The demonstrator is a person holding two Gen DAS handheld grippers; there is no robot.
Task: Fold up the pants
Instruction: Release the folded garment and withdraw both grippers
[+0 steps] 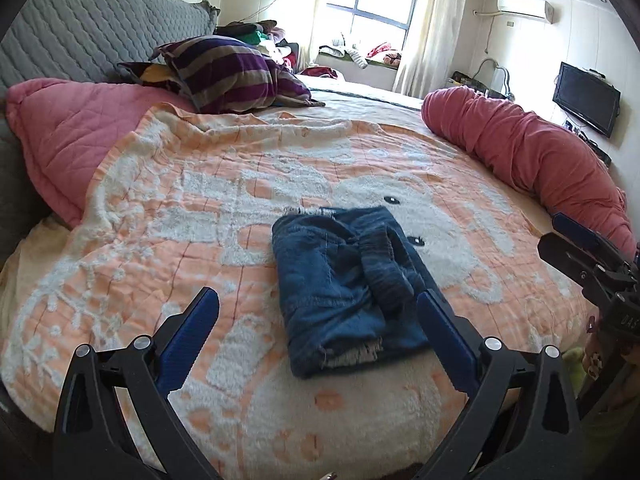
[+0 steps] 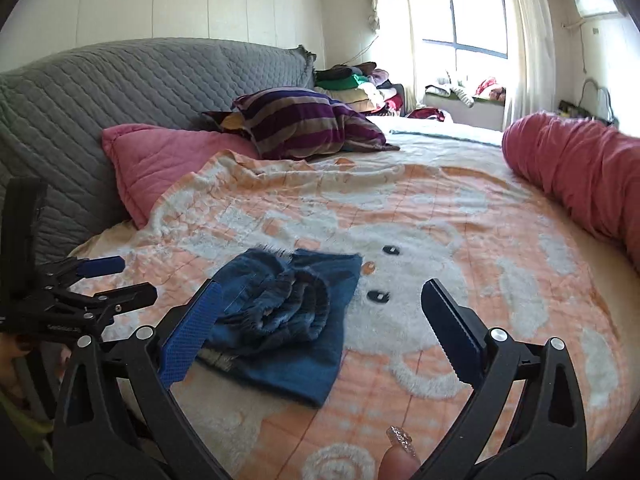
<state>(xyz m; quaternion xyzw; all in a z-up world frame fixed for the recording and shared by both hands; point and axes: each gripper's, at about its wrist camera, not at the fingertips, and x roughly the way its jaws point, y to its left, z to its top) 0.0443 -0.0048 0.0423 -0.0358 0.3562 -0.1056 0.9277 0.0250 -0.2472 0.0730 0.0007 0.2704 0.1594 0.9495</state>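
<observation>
The denim pants lie folded into a compact bundle in the lower middle of the frame, on the orange-and-white fleece blanket spread over the bed, and the fold looks about done to me. What worries me is the thick rolled waistband on top — it bulges, so I judge it could spring open and loosen the stack if the soft blanket shifts under it. In the left wrist view one blue pad overlaps the bundle's lower right corner; whether it touches the cloth I cannot tell, and a careless sweep there could snag the frayed hem and drag the fold apart. My left hand-held gripper stands spread wide with nothing clamped. My right hand-held gripper is likewise spread wide and empty — its left pad overlaps the bundle's near edge.
</observation>
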